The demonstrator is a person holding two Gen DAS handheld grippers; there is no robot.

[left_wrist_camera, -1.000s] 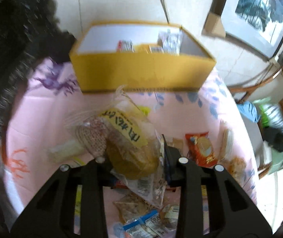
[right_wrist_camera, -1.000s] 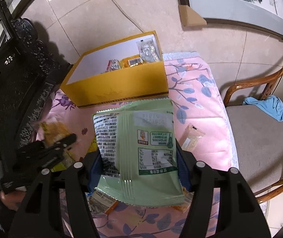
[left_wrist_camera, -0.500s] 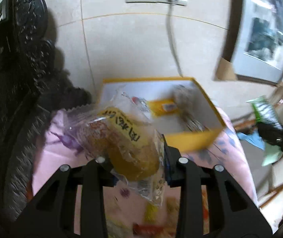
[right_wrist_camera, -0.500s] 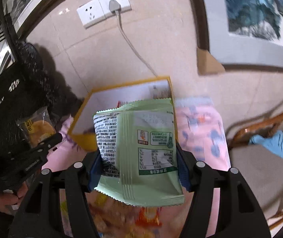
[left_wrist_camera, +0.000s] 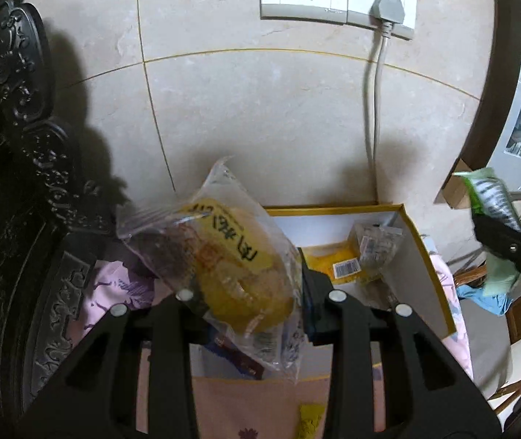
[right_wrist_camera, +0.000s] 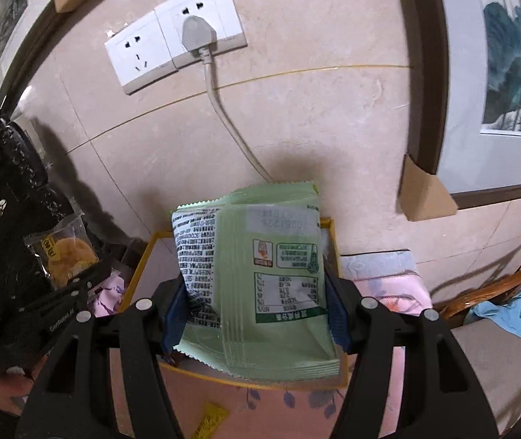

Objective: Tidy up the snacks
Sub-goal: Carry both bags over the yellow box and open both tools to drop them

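Observation:
My left gripper [left_wrist_camera: 251, 292] is shut on a clear bag with a yellow cake [left_wrist_camera: 231, 256] and holds it over the near edge of the yellow box [left_wrist_camera: 439, 292]. The box has a white inside and holds several small snack packets [left_wrist_camera: 373, 245]. My right gripper [right_wrist_camera: 256, 307] is shut on a stack of green snack packets [right_wrist_camera: 260, 278] above the same box [right_wrist_camera: 139, 267]. The right gripper also shows in the left wrist view [left_wrist_camera: 509, 248], and the left gripper with its cake bag shows in the right wrist view [right_wrist_camera: 66, 252].
The box stands on a pink flowered cloth [right_wrist_camera: 388, 278] against a tiled wall with a socket and plugged cable [left_wrist_camera: 381, 33]. A dark carved cabinet [left_wrist_camera: 22, 183] is at the left. A wooden chair with a blue cloth [right_wrist_camera: 509, 311] is at the right.
Both grippers have moved forward and up with their snacks, from above the loose snacks on the cloth to over the yellow box, and now face the wall.

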